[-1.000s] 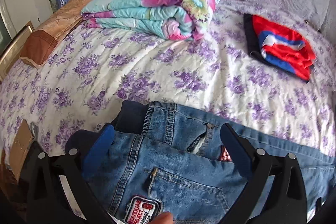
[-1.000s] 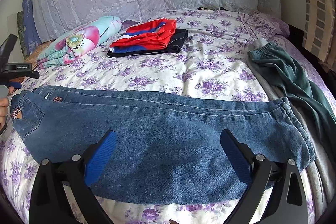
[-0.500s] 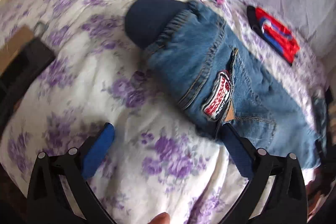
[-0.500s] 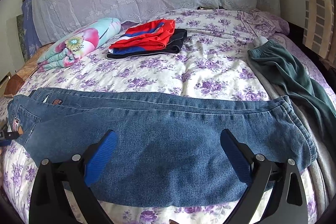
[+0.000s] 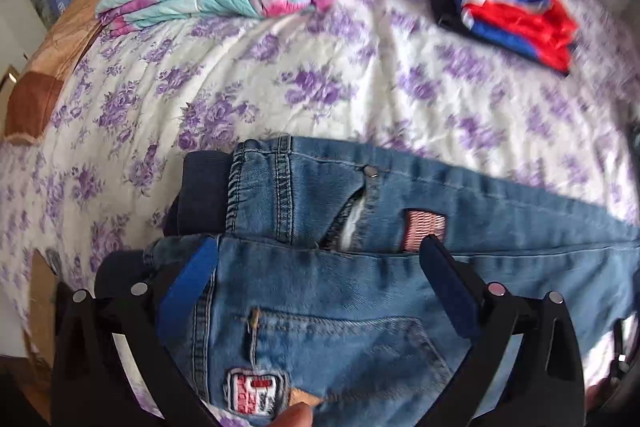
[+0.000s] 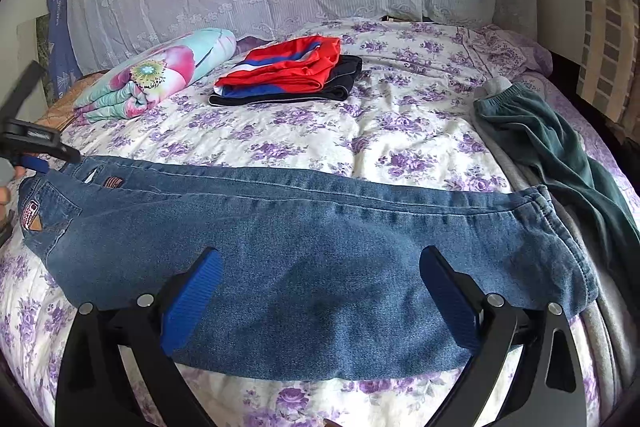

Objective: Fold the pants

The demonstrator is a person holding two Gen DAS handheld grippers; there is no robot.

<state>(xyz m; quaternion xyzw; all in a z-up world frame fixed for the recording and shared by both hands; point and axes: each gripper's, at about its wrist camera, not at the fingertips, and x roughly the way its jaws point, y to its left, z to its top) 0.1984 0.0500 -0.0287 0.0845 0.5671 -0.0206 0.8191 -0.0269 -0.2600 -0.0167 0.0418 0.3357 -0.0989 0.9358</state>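
Blue jeans lie folded lengthwise across the flowered bed, waist at the left, leg cuffs at the right. In the left wrist view the waist end of the jeans fills the bottom, with a dark waistband, a back pocket and a red patch. My left gripper is open and hovers over the waist; it also shows at the left edge of the right wrist view. My right gripper is open and empty over the middle of the legs.
A rolled flowered quilt and a folded red, blue and black garment lie at the back of the bed. Dark green pants lie along the right edge. A brown pillow lies at the far left.
My left gripper swung away over the bare sheet beside the waist, then came back over the waist end. The right gripper and the jeans have hardly moved.
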